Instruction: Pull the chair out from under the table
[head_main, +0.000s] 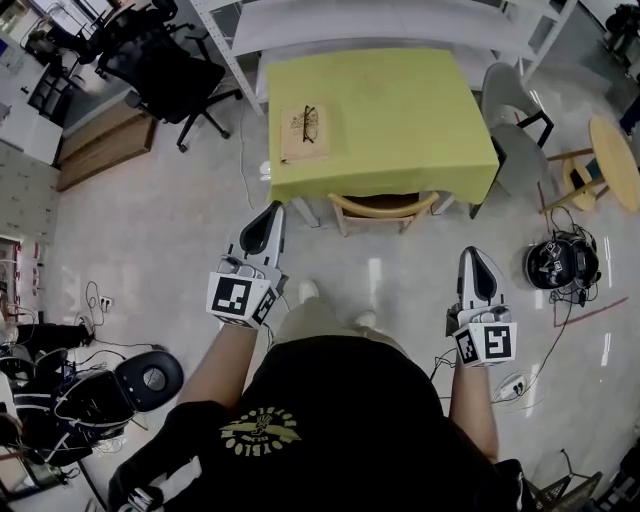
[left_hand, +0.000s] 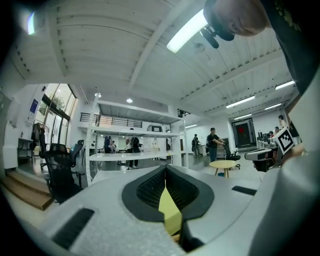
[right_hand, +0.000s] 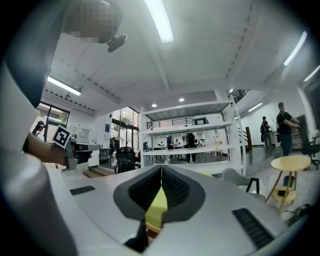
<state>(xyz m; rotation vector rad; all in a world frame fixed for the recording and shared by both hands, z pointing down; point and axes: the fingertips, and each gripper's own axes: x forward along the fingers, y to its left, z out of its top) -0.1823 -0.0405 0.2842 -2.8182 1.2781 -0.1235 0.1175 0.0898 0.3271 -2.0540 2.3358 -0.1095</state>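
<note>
Chair not yet pulled out; both grippers are empty and short of it.
The wooden chair (head_main: 383, 205) sits tucked under the near edge of the table (head_main: 400, 110), with only its curved, pale-wood backrest showing below the smooth yellow-green cloth. The left gripper (head_main: 270, 212) and right gripper (head_main: 478, 258) hover near it over the glossy pale floor, each with its dark ribbed pads pressed together on nothing. Reaching, gripping the backrest and pulling all remain.

Holding L gripper (head_main: 272, 210) and R gripper (head_main: 477, 255) level, pointing fwd, jaws pressed together, empty; forearms (head_main: 214, 362) stretched out, apart.
</note>
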